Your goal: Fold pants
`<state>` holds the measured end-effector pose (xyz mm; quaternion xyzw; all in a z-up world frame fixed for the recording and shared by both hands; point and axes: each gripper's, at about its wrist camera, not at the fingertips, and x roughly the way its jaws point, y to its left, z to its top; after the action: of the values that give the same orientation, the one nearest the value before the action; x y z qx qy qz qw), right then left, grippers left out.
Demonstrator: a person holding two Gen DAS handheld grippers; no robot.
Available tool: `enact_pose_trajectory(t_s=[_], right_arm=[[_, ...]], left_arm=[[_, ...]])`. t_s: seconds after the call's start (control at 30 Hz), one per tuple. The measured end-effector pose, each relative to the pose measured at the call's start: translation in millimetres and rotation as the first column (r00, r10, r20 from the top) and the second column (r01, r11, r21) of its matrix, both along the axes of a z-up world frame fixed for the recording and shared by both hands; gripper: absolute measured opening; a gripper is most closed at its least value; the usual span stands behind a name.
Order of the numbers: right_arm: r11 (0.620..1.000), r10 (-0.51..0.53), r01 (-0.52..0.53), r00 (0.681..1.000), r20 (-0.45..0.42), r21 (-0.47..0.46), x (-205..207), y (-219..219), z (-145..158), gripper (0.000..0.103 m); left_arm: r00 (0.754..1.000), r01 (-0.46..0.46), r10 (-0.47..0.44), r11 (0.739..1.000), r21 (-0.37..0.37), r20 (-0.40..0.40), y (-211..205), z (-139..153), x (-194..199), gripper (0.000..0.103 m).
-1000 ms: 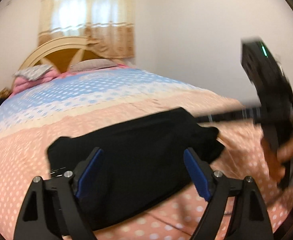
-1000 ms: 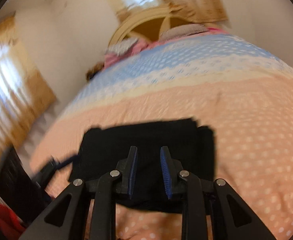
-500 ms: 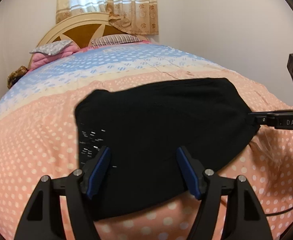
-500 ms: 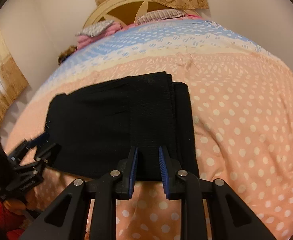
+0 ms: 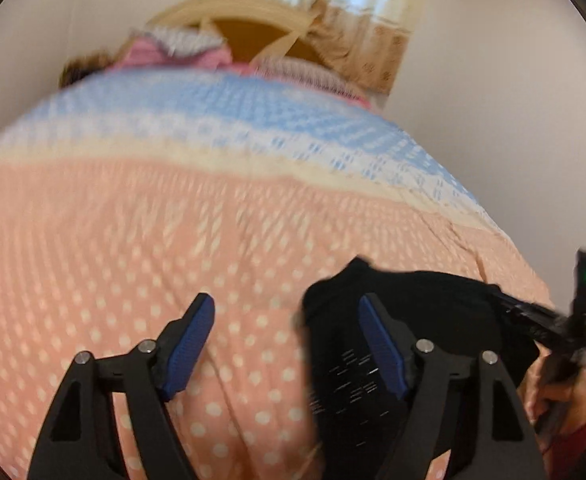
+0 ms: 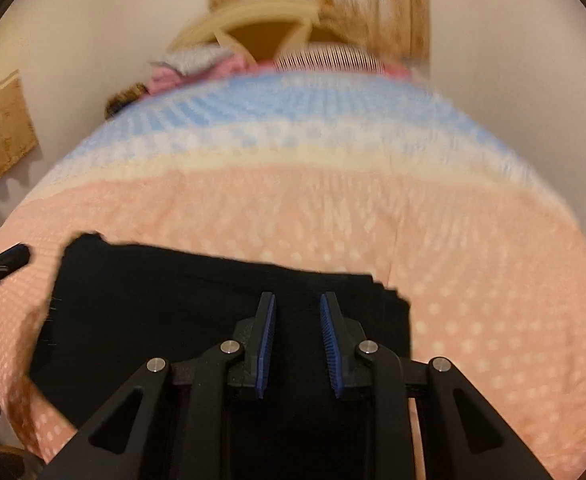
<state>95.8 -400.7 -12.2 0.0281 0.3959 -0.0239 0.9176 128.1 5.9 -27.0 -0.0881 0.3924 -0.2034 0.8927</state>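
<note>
The black pants (image 6: 181,312) lie folded into a flat rectangle on the pink dotted bedspread (image 6: 473,300). My right gripper (image 6: 297,312) hovers over their near right part, jaws slightly apart with nothing between them. In the left wrist view the pants (image 5: 433,312) sit at the lower right, partly behind my right finger. My left gripper (image 5: 287,312) is wide open and empty, its left finger over bare bedspread (image 5: 133,240). The right gripper body (image 5: 549,320) shows at the far right edge there.
The bed runs away to a blue band, pillows (image 6: 325,58) and a wooden headboard (image 6: 261,28) under a curtained window. White walls stand on both sides. My left gripper's tip (image 6: 1,266) shows at the left edge of the right wrist view.
My left gripper has swung left off the pants, which now sit at its right. My right gripper has pulled back and lower over the pants. Both views are motion-blurred.
</note>
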Motion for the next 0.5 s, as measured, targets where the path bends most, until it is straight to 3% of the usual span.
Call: enact_pose_trajectory(t_s=[0.1, 0.17, 0.23, 0.3, 0.37, 0.5], right_arm=[[0.999, -0.003, 0.001, 1.000, 0.028, 0.053, -1.0, -10.1, -11.6, 0.025], [0.997, -0.035, 0.031, 0.997, 0.061, 0.065, -9.9, -10.5, -2.8, 0.024], [0.998, -0.055, 0.051, 0.991, 0.126, 0.037, -23.2, 0.1, 10.6, 0.024], [0.999, 0.000, -0.009, 0.983, 0.182, 0.052, -38.2, 15.4, 23.9, 0.025], [0.986, 0.070, -0.100, 0.975, 0.209, 0.136, -48.7, 30.0, 27.4, 0.025], [0.898, 0.249, -0.277, 0.961, 0.123, 0.341, -45.8, 58.2, -8.6, 0.025]], left_arm=[[0.998, 0.013, -0.013, 1.000, -0.011, -0.059, 1.8, -20.4, 4.9, 0.051], [0.995, 0.024, -0.026, 0.999, -0.024, -0.092, -2.0, -29.3, 12.3, 0.033], [0.992, 0.031, -0.033, 0.999, -0.022, -0.122, -9.3, -38.2, 17.3, 0.026], [0.989, 0.043, -0.045, 0.999, -0.015, -0.143, -19.6, -45.3, 24.3, 0.025], [0.989, 0.048, -0.048, 0.999, 0.003, -0.141, -28.9, -47.8, 30.2, 0.025], [0.991, 0.076, -0.074, 0.997, 0.018, -0.114, -43.5, -37.9, 46.3, 0.024]])
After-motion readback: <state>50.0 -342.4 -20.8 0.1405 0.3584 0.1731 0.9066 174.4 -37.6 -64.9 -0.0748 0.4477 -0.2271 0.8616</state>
